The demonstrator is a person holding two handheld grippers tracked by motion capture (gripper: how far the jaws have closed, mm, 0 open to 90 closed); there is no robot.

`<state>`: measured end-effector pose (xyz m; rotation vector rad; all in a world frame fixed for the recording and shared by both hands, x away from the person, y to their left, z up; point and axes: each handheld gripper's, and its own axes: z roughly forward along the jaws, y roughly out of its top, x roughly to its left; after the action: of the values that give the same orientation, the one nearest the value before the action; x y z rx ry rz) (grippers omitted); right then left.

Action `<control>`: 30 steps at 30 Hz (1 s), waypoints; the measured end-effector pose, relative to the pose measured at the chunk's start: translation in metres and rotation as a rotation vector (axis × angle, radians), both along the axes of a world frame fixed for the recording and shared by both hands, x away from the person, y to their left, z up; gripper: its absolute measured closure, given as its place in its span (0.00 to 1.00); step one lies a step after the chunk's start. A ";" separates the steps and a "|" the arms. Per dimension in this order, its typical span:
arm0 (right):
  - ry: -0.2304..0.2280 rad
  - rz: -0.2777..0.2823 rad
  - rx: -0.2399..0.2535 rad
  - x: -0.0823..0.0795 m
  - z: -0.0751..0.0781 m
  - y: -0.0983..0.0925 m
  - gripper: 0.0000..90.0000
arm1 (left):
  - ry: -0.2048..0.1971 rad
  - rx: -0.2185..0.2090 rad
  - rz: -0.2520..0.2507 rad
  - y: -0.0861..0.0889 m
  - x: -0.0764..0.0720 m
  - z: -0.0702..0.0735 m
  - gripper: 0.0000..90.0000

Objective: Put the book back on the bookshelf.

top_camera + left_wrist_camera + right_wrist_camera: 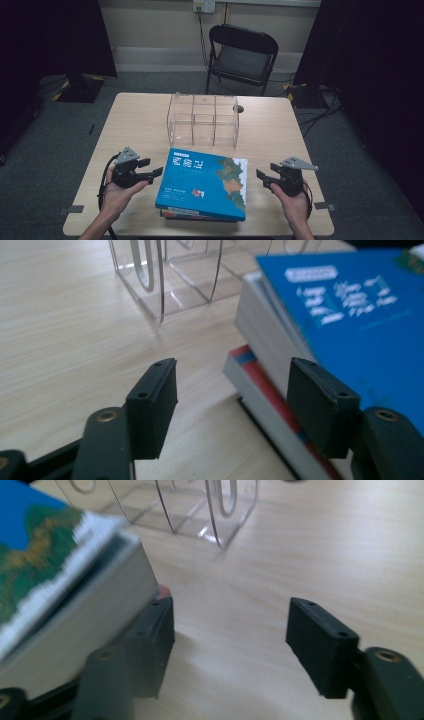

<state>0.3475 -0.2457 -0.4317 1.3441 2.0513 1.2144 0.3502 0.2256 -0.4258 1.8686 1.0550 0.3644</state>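
Observation:
A thick blue-covered book (205,182) lies on top of a thinner book with a red edge (195,216) near the table's front edge. My left gripper (152,167) hovers just left of the stack, jaws open and pointed at it. In the left gripper view my gripper (232,390) has nothing between its pads, and the blue book (360,315) and the red-edged book (270,400) sit behind its right jaw. My right gripper (260,175) is just right of the stack, also open. In the right gripper view my gripper (230,630) frames bare table, with the book (45,575) by its left jaw.
A clear acrylic organizer (202,120) with several compartments stands behind the books at the table's middle. A small dark object (240,108) lies by its far right corner. A black folding chair (242,52) stands beyond the wooden table (135,120).

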 end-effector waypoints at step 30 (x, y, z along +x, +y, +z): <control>-0.011 0.315 0.025 0.036 0.014 0.080 0.50 | 0.045 -0.042 -0.145 -0.029 0.003 0.007 0.65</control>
<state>0.3835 -0.1655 -0.4180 1.0470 2.3088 1.3742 0.3535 0.1961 -0.4188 1.9098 0.9434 0.2152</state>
